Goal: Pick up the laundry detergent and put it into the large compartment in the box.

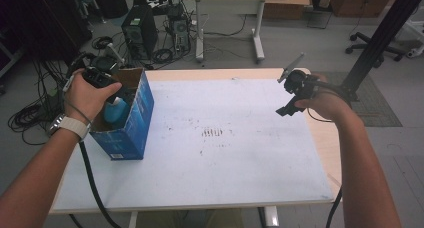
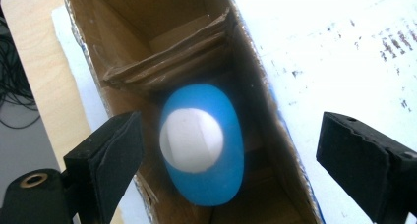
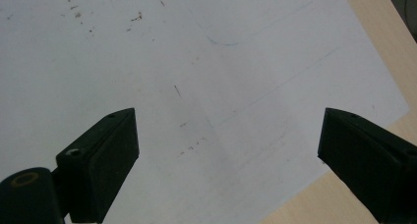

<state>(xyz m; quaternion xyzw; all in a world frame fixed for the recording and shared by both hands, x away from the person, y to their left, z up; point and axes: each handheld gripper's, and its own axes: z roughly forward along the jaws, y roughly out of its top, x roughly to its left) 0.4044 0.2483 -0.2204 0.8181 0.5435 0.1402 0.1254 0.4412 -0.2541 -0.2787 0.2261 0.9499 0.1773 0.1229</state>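
The bottle (image 2: 201, 145) stands in the box (image 2: 123, 47), right under the left gripper (image 2: 226, 160), jaws wide apart. The right gripper (image 3: 226, 160) gapes too, far off.

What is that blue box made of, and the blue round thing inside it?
The blue box looks like cardboard: brown and matte inside, with layered flap edges, and printed blue outside. The blue bottle inside it seems to be smooth plastic with a white cap, though the blur leaves that open.
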